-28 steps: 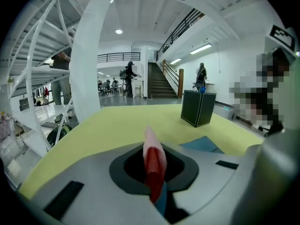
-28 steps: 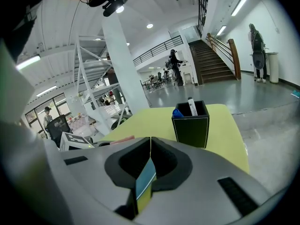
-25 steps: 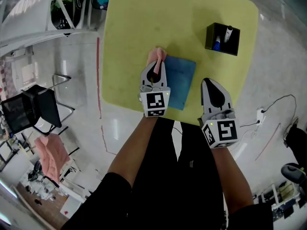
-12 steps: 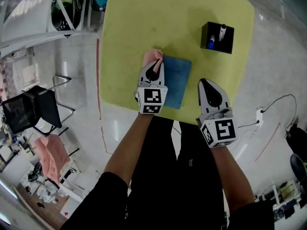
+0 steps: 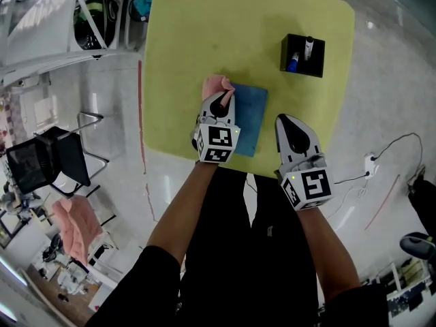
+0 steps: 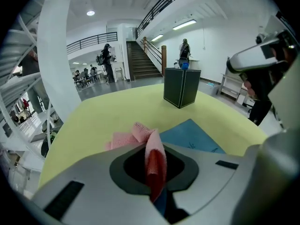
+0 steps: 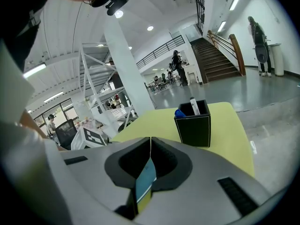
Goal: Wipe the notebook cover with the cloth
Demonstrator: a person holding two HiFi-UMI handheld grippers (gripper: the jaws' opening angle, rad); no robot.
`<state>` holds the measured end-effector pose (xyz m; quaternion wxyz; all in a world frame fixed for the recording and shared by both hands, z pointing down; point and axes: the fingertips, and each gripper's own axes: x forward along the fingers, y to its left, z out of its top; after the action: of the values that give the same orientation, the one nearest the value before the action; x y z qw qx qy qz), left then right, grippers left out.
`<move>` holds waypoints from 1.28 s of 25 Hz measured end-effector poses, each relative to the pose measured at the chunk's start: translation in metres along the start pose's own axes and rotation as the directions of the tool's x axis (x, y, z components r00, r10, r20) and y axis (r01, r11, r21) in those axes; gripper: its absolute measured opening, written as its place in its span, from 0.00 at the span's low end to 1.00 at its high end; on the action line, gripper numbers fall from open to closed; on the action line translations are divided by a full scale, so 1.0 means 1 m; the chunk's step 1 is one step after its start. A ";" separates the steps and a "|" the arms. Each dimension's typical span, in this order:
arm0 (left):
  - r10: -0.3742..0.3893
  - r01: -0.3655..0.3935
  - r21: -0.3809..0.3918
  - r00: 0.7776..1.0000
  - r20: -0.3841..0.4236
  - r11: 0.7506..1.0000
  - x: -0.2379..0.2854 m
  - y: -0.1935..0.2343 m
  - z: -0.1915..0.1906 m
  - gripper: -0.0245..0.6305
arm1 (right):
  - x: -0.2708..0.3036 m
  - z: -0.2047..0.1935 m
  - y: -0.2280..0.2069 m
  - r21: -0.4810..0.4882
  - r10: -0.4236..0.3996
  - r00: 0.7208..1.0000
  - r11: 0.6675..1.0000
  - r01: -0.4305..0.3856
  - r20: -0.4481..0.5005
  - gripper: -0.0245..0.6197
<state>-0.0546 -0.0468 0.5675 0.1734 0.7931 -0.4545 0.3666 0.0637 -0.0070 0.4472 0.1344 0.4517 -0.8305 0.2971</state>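
My left hand-held gripper (image 5: 223, 98) is clenched on the pink cloth (image 5: 215, 85) at the notebook's (image 5: 251, 118) far-left corner, by the worktop's (image 5: 204, 33) near edge. The cover runs rightward and toward me. My right hand-held gripper (image 5: 289, 121), closed and seemingly empty, hovers beside it.

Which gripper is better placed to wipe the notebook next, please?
Left. The left gripper is shut on the cloth, right at the notebook corner. The right gripper is shut on nothing, off to the notebook's side.
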 end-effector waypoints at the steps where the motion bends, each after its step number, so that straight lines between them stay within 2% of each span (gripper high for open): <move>1: -0.004 0.004 0.001 1.000 -0.010 1.000 0.000 -0.001 0.000 0.09 | 0.000 0.000 0.001 0.003 0.001 1.000 1.000 -0.001 0.001 0.09; 13: -0.047 0.044 -0.039 0.996 -0.069 0.998 0.006 -0.018 0.001 0.08 | -0.002 -0.005 -0.018 0.035 -0.049 0.999 0.998 0.048 0.013 0.09; 23: -0.109 0.106 -0.069 0.993 -0.047 0.992 0.007 -0.043 0.008 0.08 | -0.010 -0.003 -0.030 0.043 -0.064 0.998 0.997 0.064 0.008 0.09; 32: -0.125 0.122 -0.068 0.991 -0.044 0.990 0.006 -0.050 0.013 0.08 | -0.021 -0.004 -0.044 0.074 -0.106 0.994 0.992 0.104 0.012 0.09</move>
<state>-0.0045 -0.0320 0.5663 0.2324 0.8046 -0.4118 0.3593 0.1113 -0.0089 0.4563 0.1268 0.5016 -0.7952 0.3163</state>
